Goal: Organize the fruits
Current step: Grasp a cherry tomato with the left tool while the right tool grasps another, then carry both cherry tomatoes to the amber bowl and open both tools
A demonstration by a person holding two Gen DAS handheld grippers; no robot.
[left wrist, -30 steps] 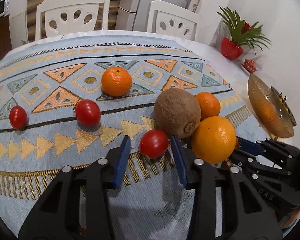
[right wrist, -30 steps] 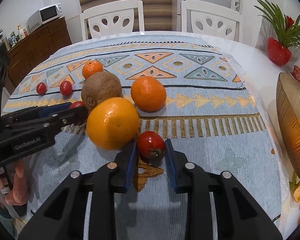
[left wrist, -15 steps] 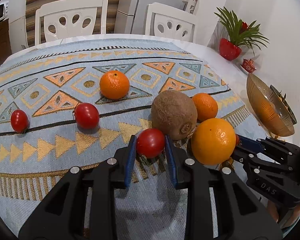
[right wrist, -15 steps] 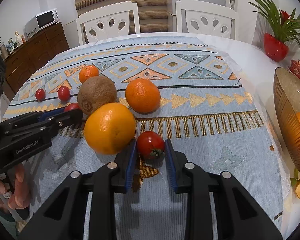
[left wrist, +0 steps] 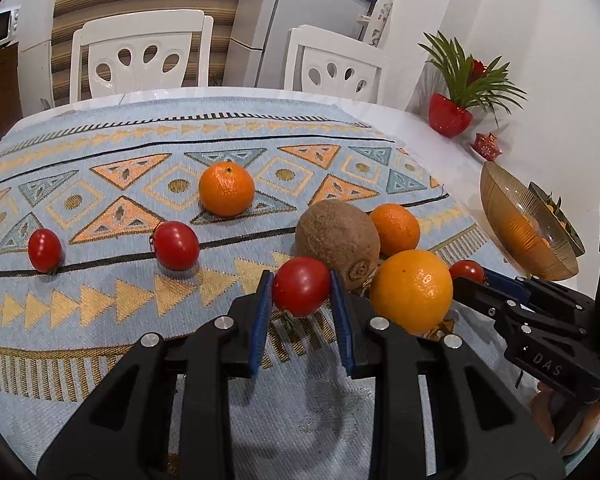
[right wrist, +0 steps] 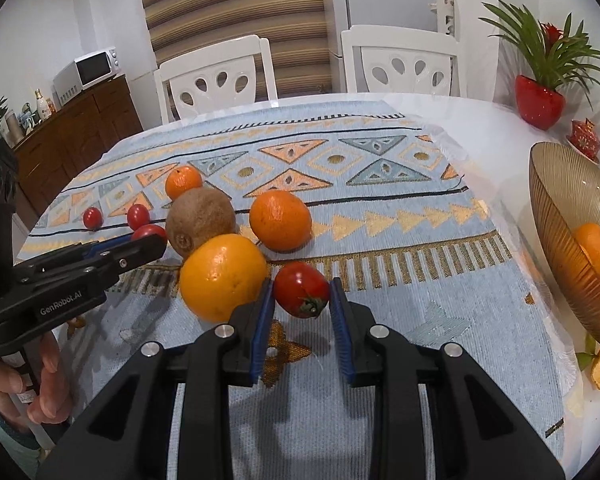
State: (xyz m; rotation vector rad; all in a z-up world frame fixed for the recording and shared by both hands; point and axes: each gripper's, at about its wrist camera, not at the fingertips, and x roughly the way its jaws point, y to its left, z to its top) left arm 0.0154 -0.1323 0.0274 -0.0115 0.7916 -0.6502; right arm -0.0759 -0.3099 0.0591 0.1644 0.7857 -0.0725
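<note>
My left gripper (left wrist: pixel 301 282) is shut on a red tomato (left wrist: pixel 301 286), held just above the patterned cloth beside a kiwi (left wrist: pixel 338 240) and a big orange (left wrist: pixel 412 290). In the right wrist view, my right gripper (right wrist: pixel 300 292) is shut on another tomato (right wrist: pixel 301 289), its shadow on the cloth below. The big orange (right wrist: pixel 223 276) touches the right gripper's left finger. A ribbed amber bowl (right wrist: pixel 560 240) at the right holds an orange (right wrist: pixel 592 242). Each gripper also shows in the other's view: the right gripper (left wrist: pixel 472 276) and the left gripper (right wrist: pixel 156 240).
Loose on the cloth lie two mandarins (left wrist: pixel 227 189) (left wrist: pixel 395 229) and two small tomatoes (left wrist: pixel 176 245) (left wrist: pixel 45 250). A red plant pot (right wrist: pixel 540 104) stands far right. Two white chairs (right wrist: pixel 216 76) line the table's far edge. A hand (right wrist: pixel 44 392) grips the left tool.
My left gripper went from open to shut on its tomato and rose with it. The right gripper stayed shut on its tomato and lifted it a little.
</note>
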